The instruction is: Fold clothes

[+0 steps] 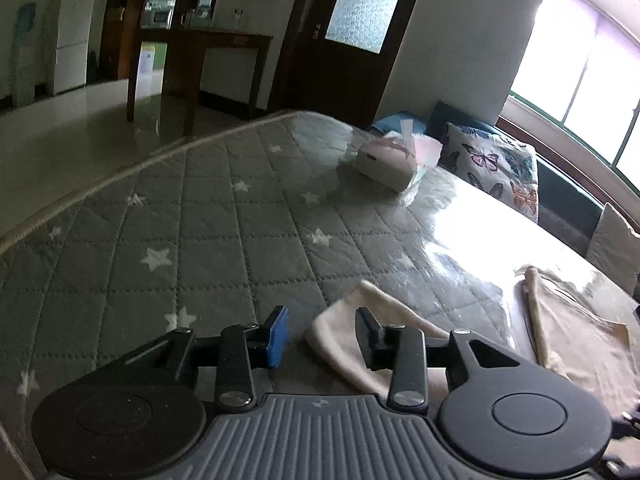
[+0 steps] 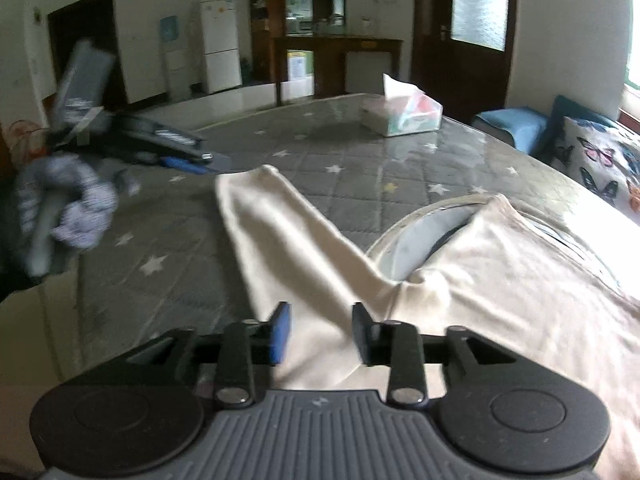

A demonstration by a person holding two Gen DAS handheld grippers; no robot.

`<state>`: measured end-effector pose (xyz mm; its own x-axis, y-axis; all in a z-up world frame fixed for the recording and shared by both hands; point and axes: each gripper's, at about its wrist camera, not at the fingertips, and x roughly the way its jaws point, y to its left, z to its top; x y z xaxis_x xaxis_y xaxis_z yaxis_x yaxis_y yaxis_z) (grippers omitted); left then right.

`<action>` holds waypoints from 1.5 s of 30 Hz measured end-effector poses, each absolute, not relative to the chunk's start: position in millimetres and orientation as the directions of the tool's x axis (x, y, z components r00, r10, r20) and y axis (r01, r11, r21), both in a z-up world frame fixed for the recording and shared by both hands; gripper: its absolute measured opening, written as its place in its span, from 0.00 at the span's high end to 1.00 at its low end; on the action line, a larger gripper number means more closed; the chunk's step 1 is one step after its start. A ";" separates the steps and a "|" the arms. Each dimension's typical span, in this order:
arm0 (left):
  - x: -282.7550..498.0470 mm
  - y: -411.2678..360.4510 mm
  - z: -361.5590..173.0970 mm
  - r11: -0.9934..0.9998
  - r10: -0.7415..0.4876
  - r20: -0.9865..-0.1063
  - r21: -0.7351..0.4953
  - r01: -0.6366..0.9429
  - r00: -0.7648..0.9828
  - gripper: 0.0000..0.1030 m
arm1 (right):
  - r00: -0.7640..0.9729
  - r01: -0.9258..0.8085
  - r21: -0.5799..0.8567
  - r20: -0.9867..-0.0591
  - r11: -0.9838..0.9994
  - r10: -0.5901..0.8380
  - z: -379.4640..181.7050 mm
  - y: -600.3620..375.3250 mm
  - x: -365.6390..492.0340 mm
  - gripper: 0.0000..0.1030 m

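Fingers parted over cream garment

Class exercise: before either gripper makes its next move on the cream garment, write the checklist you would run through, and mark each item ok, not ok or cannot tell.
1. Left gripper free of cloth: ok, jaws apart, sleeve end only beside its right finger.
2. Right gripper gripping the sleeve: not ok, jaws apart over it, pads not pressing.
3. Sleeve lying flat: ok, stretched out across the quilted cover.
4. Garment body smooth: not ok, shoulder is bunched.
5. Tissue box clear of the fold area: ok, far back.
6. Other sleeve's position: cannot tell.
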<state>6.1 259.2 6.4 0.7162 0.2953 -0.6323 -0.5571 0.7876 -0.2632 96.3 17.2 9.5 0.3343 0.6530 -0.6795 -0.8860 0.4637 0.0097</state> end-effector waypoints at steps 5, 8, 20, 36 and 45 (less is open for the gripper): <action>12.4 256.2 -1.1 0.773 0.277 -0.665 -0.275 -0.572 0.694 0.62 | 0.272 -0.898 0.057 -0.706 0.435 0.654 -3.8 33.9 98.8 0.64; 17.6 256.3 -5.5 0.764 0.276 -0.672 -0.281 -0.581 0.687 0.66 | 0.242 -0.921 0.049 -0.706 0.386 0.666 -5.1 37.0 87.3 0.61; 20.7 232.2 36.4 0.809 0.246 -0.565 -0.328 -0.487 0.788 0.96 | 0.303 -0.888 0.067 -0.660 0.455 0.687 24.7 -11.5 78.6 0.60; 83.1 35.2 107.0 0.939 -0.199 -0.436 -0.341 0.043 0.878 0.96 | 0.541 -0.668 0.112 -0.606 0.736 0.583 36.6 -143.3 114.0 0.60; 101.8 -42.6 81.5 0.908 -0.403 -0.519 -0.328 0.260 0.754 0.90 | 0.565 -0.557 0.185 -0.631 0.810 0.532 15.3 -197.4 120.7 0.60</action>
<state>101.8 -42.6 81.5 0.7541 -0.4030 -0.5185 0.2600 0.9083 -0.3278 120.7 -197.4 15.3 0.5645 0.5321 -0.6310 -0.5566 0.8099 0.1849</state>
